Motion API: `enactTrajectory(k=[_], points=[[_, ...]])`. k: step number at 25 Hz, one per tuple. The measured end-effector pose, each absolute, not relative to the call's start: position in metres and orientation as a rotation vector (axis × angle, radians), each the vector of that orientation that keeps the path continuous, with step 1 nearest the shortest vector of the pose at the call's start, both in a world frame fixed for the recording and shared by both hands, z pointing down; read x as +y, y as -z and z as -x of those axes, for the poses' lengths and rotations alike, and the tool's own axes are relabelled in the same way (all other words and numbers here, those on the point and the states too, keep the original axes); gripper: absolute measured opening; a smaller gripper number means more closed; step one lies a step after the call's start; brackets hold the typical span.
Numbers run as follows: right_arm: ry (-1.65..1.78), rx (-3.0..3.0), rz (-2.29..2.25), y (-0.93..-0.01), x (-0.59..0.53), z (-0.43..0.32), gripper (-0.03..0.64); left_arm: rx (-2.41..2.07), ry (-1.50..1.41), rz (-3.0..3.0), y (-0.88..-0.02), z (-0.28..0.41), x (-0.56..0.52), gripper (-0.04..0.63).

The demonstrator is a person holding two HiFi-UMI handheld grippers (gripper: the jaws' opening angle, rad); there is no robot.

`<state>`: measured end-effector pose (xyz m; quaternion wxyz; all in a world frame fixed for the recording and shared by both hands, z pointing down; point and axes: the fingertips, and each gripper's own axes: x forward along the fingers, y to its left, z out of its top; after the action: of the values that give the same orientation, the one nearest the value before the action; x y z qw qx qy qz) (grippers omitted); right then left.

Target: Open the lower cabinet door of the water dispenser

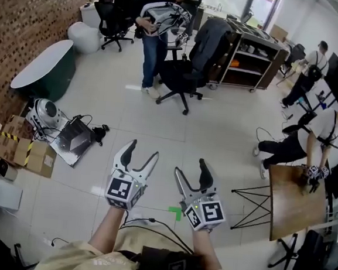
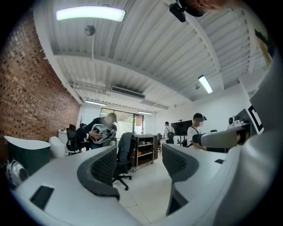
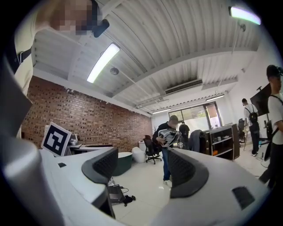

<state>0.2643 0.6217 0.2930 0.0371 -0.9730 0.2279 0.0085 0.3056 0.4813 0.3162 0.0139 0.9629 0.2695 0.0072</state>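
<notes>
No water dispenser or cabinet door can be made out in any view. In the head view both grippers are held level over the pale tiled floor, side by side in front of the person. My left gripper [image 1: 143, 150] is open with nothing between its fingers; its own view [image 2: 140, 170] looks across the room at an office chair [image 2: 121, 159]. My right gripper [image 1: 190, 167] is open too, jaws wide and empty; its own view [image 3: 141, 170] faces the brick wall [image 3: 88, 117] and a standing person [image 3: 168, 141].
A black office chair [image 1: 182, 80] and a standing person [image 1: 157, 36] are straight ahead, with a shelf cart [image 1: 246, 56] behind. Cardboard boxes [image 1: 21, 148], a laptop [image 1: 74, 141] and cables lie at the left. A brown table [image 1: 292, 201] with a bending person [image 1: 310, 138] is at the right.
</notes>
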Motion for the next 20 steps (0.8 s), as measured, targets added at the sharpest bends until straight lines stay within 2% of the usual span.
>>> enactTrajectory(k=[9,12,20], points=[[-0.046,1.136,2.976,-0.295,0.454,-0.342,0.359,0.406,-0.037,-3.010,-0.324,-0.341,0.316,0.308],[-0.123,1.397,2.950,-0.298,0.387,-0.345,0.359,0.176,-0.036,-3.016,-0.335,-0.326,0.269,0.295],[-0.061,2.020,2.468,-0.309,0.249,-0.364,0.359,-0.716,-0.064,-3.014,-0.334,-0.260,0.133,0.295]])
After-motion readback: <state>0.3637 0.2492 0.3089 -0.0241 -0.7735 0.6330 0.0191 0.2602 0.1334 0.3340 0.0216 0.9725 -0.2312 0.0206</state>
